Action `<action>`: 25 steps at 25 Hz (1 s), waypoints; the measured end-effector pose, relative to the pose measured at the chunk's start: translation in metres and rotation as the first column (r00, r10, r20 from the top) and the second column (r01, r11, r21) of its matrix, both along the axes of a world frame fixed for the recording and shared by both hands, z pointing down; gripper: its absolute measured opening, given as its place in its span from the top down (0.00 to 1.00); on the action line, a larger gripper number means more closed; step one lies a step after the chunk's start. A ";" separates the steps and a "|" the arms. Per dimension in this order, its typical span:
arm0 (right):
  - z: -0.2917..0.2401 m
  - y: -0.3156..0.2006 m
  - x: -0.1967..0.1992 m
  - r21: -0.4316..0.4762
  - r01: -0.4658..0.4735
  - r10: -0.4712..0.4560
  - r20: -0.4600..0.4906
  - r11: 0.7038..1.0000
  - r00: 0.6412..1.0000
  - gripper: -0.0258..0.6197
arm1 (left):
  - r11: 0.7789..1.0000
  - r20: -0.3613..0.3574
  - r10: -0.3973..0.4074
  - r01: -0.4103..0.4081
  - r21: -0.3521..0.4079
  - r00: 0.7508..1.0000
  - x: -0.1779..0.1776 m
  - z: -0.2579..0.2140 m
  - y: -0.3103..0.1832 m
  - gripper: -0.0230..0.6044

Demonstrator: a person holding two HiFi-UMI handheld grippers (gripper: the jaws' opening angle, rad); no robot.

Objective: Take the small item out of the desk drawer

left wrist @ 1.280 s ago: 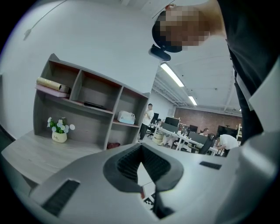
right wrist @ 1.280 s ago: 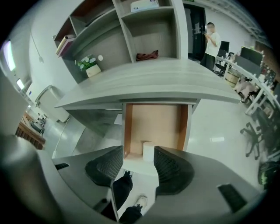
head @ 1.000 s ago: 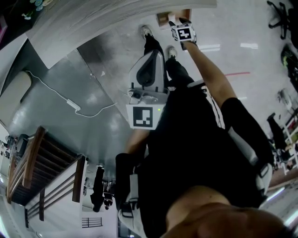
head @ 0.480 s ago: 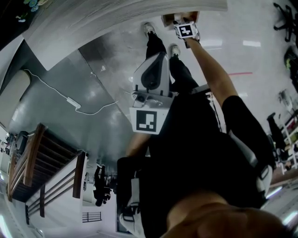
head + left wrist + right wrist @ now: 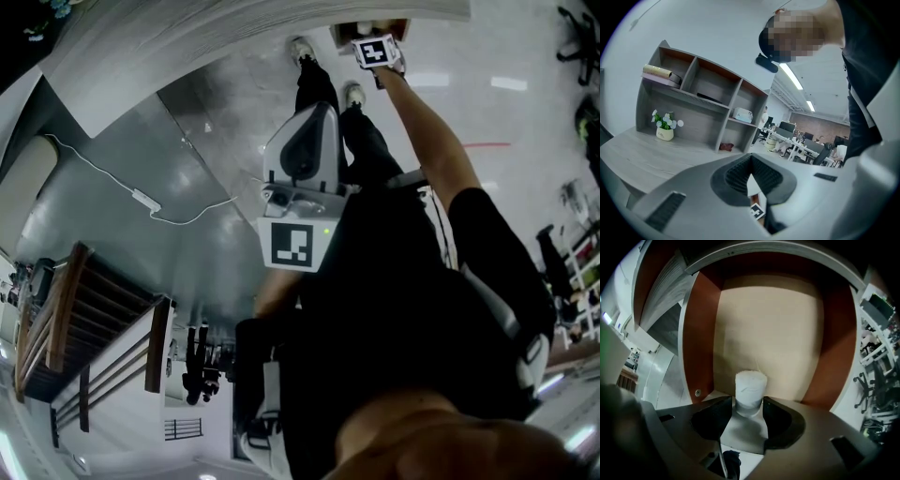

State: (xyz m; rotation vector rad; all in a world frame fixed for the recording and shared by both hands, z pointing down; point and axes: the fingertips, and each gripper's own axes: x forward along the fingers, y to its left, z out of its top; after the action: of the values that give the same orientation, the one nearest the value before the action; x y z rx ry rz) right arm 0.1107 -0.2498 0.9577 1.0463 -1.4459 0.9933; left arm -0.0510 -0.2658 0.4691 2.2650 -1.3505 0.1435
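In the right gripper view, the open desk drawer has brown walls and a pale bottom. A small white roll stands upright in it, and my right gripper is shut on its lower part. In the head view the right gripper reaches up into the drawer under the desk edge, so its fingertips are hidden there. My left gripper hangs in front of the person's body, away from the drawer. In its own view the left gripper has its pads together with nothing between them.
The grey desk top runs across the top of the head view. A white cable lies on the glossy floor at left, beyond it a wooden railing. The left gripper view shows a shelf unit and a flower pot.
The right gripper has moved a little farther up and right into the drawer. The left gripper has barely shifted.
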 end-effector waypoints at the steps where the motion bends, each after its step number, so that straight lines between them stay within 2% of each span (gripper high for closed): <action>1: 0.000 0.000 0.001 -0.004 0.006 -0.006 -0.010 1.000 1.000 0.65 | 1.000 -0.001 -0.002 0.002 -0.002 1.000 -0.001 0.001 0.001 0.98; 4: -0.001 0.000 0.004 0.000 0.017 -0.017 -0.030 1.000 0.999 0.70 | 1.000 -0.006 -0.003 0.003 -0.007 1.000 -0.001 0.002 0.003 0.98; 11: -0.001 0.002 -0.003 -0.002 -0.014 0.014 0.004 1.000 1.000 0.71 | 1.000 -0.007 0.006 -0.006 -0.010 1.000 -0.002 0.005 0.010 0.98; 17: -0.014 0.016 0.001 -0.037 -0.057 0.057 -0.006 0.998 0.998 0.71 | 1.000 -0.001 0.008 -0.008 0.007 1.000 -0.001 -0.001 0.016 0.98; 25: -0.045 0.016 0.000 0.030 -0.044 0.044 0.009 0.999 0.999 0.71 | 0.998 -0.001 0.013 -0.012 0.055 1.000 0.002 -0.019 0.031 0.98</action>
State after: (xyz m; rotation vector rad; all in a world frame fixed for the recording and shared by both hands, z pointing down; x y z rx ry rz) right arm 0.1107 -0.2339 0.9129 1.1016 -1.4540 1.0107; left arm -0.0489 -0.2352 0.4500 2.3188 -1.3554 0.1102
